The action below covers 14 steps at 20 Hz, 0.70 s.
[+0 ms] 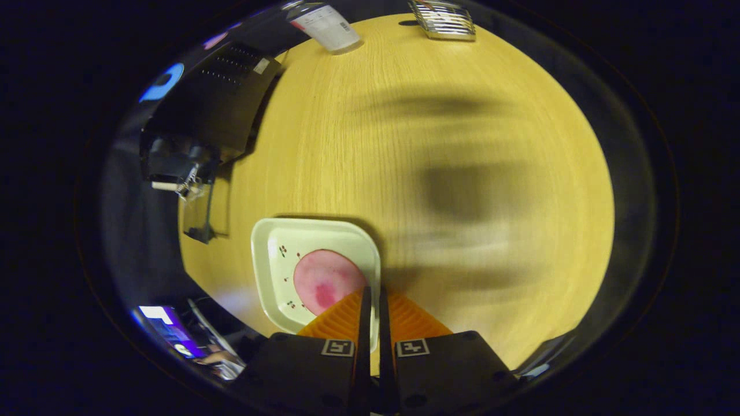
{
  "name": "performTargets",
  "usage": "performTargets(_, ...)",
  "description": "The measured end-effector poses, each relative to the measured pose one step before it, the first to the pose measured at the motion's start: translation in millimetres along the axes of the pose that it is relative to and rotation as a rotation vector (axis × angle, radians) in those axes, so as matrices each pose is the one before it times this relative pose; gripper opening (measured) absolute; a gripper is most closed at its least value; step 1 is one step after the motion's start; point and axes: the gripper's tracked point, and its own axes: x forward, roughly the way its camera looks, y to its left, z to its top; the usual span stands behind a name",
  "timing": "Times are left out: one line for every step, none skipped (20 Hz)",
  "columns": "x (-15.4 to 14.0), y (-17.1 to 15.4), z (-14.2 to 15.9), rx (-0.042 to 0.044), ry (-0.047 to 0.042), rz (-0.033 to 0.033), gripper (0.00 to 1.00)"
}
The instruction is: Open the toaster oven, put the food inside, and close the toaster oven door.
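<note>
A pale square plate (277,271) with a round pink slice of food (324,283) on it lies just ahead of my fingers, over the wooden table (439,173). My gripper (373,294) is shut on the plate's right rim, its orange fingers (341,318) almost touching with the thin rim between them. The black toaster oven (219,98) stands beyond the plate to the left, at the table's edge. Its glass door (199,214) hangs open toward the plate.
A white labelled container (326,26) and a metal wire rack (442,20) stand at the far side of the table. Bare wood stretches between them and the plate. A lit screen (167,329) sits below the table's near left edge.
</note>
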Motion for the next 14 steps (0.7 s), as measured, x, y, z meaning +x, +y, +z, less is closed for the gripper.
performTargets(0.72, -6.35, 3.08, 0.00618, -0.01999, 0.03989, 0.06)
performTargets(-1.73, -2.66, 2.47, -0.01407, -0.02441, 0.02272, 0.06)
performTargets(-2.59, 4.25, 0.31, -0.01623, -0.00678, 0.02122, 0.05)
performTargets(2.45, 1.55, 2.26, -0.00365, -0.00397, 0.02105, 0.05)
performTargets(1.96, 0.71, 0.95, 0.01060, 0.00315, 0.01863, 0.05)
performTargets(-3.70, -0.23, 1.91, 0.01769, -0.00131, 0.01602, 0.05)
performTargets(0.26, -1.81, -2.84, 0.01945, -0.00463, 0.01336, 0.05)
performTargets(-2.18, 0.43, 0.37, 0.02443, -0.00997, 0.01933, 0.05)
performTargets(-3.39, 1.40, -0.59, 0.02450, -0.00984, 0.02794, 0.05)
performTargets(-2.55, 1.77, 1.09, 0.02266, -0.01004, 0.02512, 0.05)
performTargets(-2.36, 7.89, 1.48, 0.02143, -0.00939, 0.02591, 0.05)
performTargets(-2.44, 6.12, 1.04, 0.01472, -0.01434, 0.01887, 0.05)
performTargets(-5.20, 6.04, -2.27, 0.01139, -0.00925, 0.01527, 0.05)
performTargets(-3.60, 7.14, -1.46, 0.01657, -0.01060, 0.01101, 0.05)
